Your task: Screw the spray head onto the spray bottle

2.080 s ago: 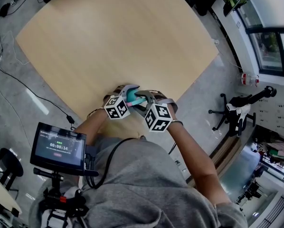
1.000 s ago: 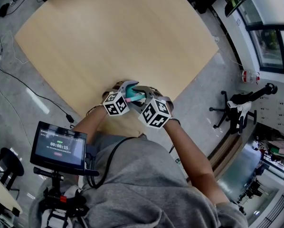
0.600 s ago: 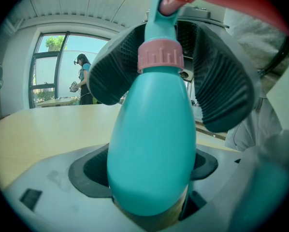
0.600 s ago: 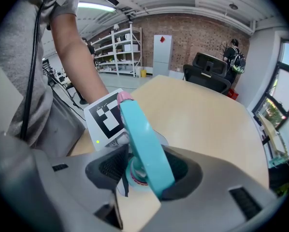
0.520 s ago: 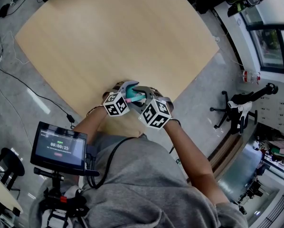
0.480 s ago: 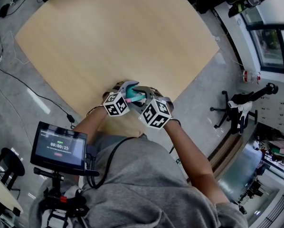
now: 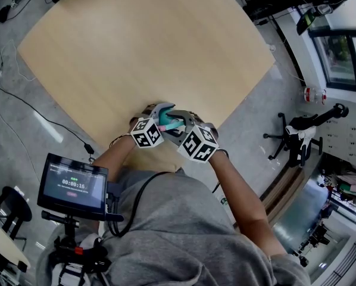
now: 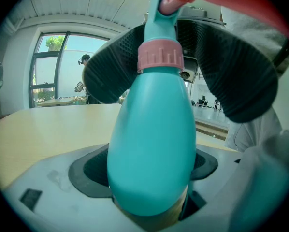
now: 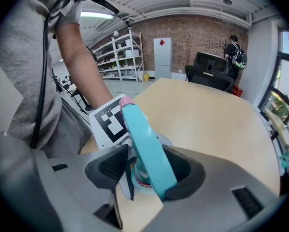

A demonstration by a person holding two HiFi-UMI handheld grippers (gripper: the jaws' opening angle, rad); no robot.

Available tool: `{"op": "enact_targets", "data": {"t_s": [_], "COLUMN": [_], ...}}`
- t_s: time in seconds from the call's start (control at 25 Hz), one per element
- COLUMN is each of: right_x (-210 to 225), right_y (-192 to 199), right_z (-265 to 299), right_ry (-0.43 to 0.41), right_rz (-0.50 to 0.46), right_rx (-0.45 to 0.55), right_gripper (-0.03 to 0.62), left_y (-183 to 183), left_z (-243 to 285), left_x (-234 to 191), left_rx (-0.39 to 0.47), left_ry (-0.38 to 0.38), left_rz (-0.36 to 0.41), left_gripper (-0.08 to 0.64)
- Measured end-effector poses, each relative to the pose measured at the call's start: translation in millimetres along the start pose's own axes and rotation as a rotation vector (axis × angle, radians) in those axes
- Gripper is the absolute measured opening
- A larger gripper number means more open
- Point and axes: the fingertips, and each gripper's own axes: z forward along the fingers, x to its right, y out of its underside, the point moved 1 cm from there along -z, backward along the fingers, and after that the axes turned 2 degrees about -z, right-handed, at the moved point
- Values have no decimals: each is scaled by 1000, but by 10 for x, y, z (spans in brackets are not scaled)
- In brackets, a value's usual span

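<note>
A teal spray bottle (image 7: 165, 120) is held over the near edge of the wooden table (image 7: 136, 46). My left gripper (image 7: 158, 113) is shut on the bottle's round body (image 8: 151, 144), with the neck pointing away from its camera. The teal spray head (image 9: 144, 144) sits on the neck with a pink collar (image 8: 156, 57). My right gripper (image 7: 177, 123) comes from above, and its black pads (image 8: 113, 69) lie against both sides of the collar. In the right gripper view (image 9: 147, 170) the spray head stands between the jaws, with the collar (image 9: 140, 178) below it.
A monitor on a tripod (image 7: 72, 183) stands at my left on the floor. Cables (image 7: 11, 94) run along the table's left side. An office chair (image 7: 297, 139) is at the right. Another chair (image 9: 209, 64) stands at the table's far end.
Two seconds ago the right gripper's cube sat slightly lower and was turned differently. Over the last second both grippers and the bottle have barely shifted.
</note>
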Motion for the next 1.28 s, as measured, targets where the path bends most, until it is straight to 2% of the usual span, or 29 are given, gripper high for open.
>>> {"op": "enact_targets", "data": {"t_s": [0.36,0.6,0.8,1.0,1.16,1.28], "right_x": [-22,48,93,91,115,132], "right_y": [58,173,247,219,212,196], "right_z": [-114,-240,-228,-273,-224,-192], "right_ry": [-2,43,70,9,-29,-56], "right_rz": [-71,-111,-364,-537,-613,-611], "right_rx": [-42,-96,-226,-260,-269,-267], "right_gripper": [202,201,192,181,176,173], "left_y": [5,12,23,38,44,51], "left_z": [29,35,37,32,28,27], "left_x": [-6,-32,-64,-97,-114,-131], "left_rx": [-2,-3,-3,-4,-3,-3], "left_ry": [-2,-1,1,2,4,4], "left_rz": [1,-4,-6,-7,-10,-10], "left_gripper": [419,418,419,418,419,418]}}
